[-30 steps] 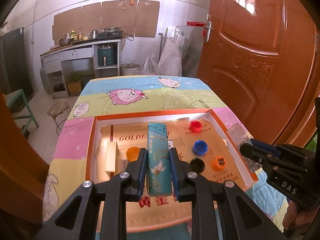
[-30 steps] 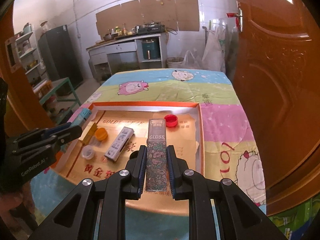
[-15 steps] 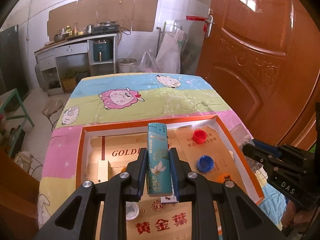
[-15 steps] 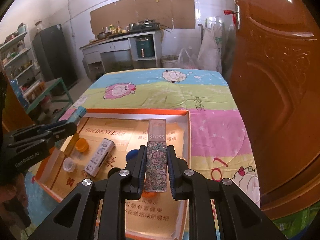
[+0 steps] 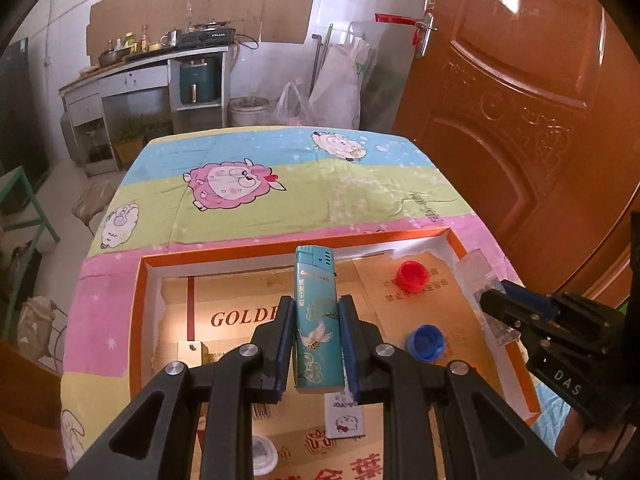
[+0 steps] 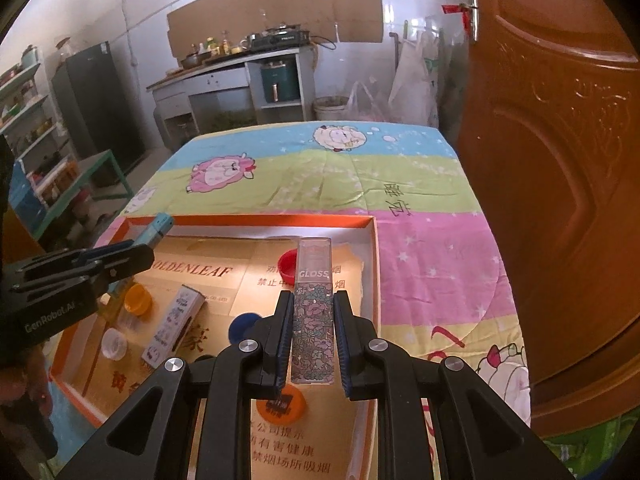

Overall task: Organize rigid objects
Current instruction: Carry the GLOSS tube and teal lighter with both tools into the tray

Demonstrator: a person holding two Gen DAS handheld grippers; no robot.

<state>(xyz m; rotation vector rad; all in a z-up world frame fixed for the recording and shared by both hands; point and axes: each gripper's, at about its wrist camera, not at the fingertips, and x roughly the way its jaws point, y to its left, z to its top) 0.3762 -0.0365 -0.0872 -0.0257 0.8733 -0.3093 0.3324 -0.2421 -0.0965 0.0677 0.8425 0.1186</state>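
My left gripper (image 5: 316,312) is shut on a teal lighter (image 5: 318,320) that stands upright between its pads, above the orange-rimmed tray (image 5: 138,300). My right gripper (image 6: 310,308) is shut on a clear floral lip-gloss tube (image 6: 313,320) marked GLOSS, over the tray's (image 6: 374,264) right side. Each gripper shows in the other's view: the right gripper (image 5: 500,306) at the tray's right rim, the left gripper (image 6: 136,258) with the lighter (image 6: 158,228) at the left rim. Loose in the tray lie a red cap (image 5: 412,276), a blue cap (image 5: 426,342), an orange cap (image 6: 137,298) and a small white box (image 6: 174,326).
The tray rests on a table with a cartoon-sheep cloth (image 5: 280,184). A brown door (image 5: 520,120) stands close on the right. A kitchen counter (image 5: 144,68), a stool (image 5: 94,200) and a green frame (image 5: 24,208) are off to the far left. A clear lid (image 6: 113,344) and an orange disc (image 6: 280,402) also lie in the tray.
Both grippers have moved forward over the tray with their objects still held. The tray's contents have slid lower in both views and the far table fills more of each frame.
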